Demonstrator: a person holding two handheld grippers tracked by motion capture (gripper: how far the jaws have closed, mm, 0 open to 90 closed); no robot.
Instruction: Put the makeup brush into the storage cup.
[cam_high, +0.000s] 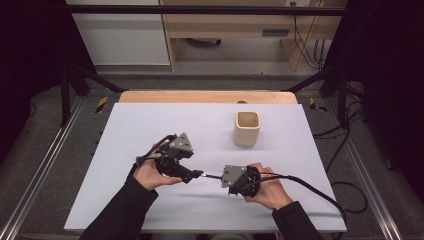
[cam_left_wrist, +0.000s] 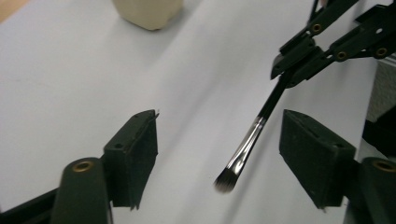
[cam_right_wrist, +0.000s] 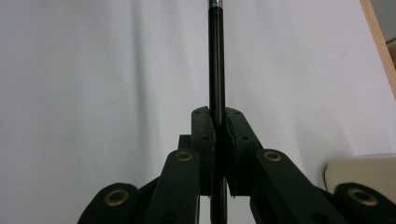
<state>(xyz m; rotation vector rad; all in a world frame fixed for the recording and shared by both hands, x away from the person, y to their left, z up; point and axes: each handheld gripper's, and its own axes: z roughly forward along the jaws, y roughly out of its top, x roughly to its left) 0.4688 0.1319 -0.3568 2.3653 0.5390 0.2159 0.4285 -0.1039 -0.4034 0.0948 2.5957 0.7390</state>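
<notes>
**Brush held between two grippers over open sheet**

A thin black brush (cam_right_wrist: 216, 56) is clamped by its handle in the right gripper (cam_right_wrist: 218, 135). Its bristle end is placed between the wide-spread, empty jaws of the left gripper (cam_left_wrist: 219, 154). Bare white sheet (cam_high: 150, 125) surrounds both; a beige cup (cam_high: 247, 128) stands beyond the right gripper. No writing can be read.

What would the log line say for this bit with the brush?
right gripper: shut on brush handle | left gripper: open, jaws either side of bristle end | cup: upright on table
</notes>
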